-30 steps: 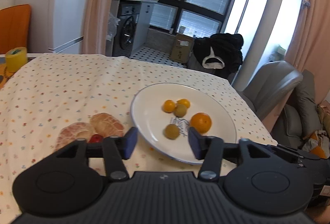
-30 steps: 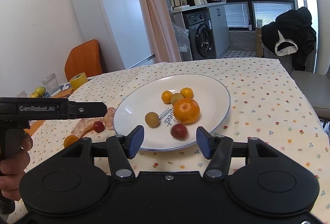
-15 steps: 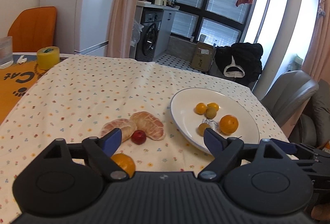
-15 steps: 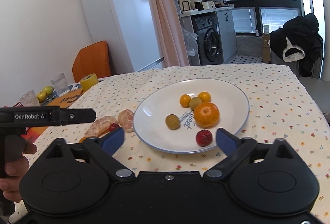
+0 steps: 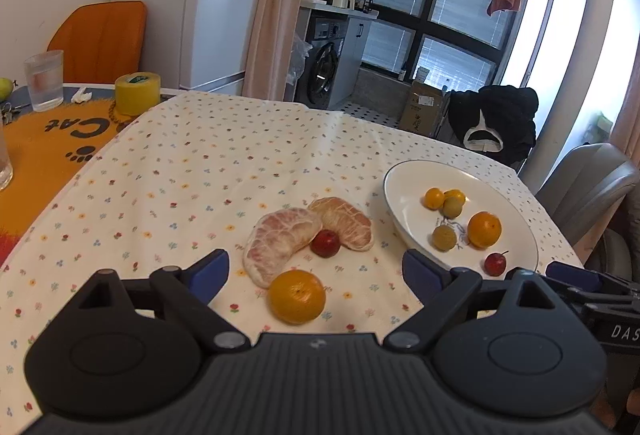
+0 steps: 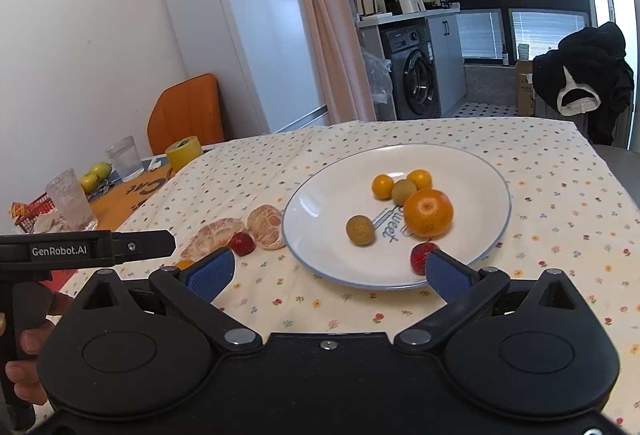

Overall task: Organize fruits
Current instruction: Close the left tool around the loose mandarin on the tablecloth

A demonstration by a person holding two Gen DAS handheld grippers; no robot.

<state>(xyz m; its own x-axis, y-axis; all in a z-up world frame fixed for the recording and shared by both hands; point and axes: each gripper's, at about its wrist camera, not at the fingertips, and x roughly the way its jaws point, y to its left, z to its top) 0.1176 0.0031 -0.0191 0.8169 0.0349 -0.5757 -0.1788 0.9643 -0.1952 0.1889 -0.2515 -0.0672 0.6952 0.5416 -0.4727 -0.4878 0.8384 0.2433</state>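
Now both grippers hold nothing and their blue-padded jaws stand wide apart. On the flowered tablecloth point(image 5: 224, 171), the left gripper point(image 5: 316, 269) hangs over a round orange mandarin point(image 5: 297, 297) that lies between its fingers, not touched. Just behind it lie two peeled pink pomelo pieces point(image 5: 280, 241) with a small red fruit point(image 5: 325, 243) touching them. The right gripper point(image 6: 326, 269) faces the white round plate point(image 6: 320, 203), which carries a big orange point(image 6: 428, 213), two small orange fruits, two greenish ones and one red fruit point(image 6: 420, 255) near the rim.
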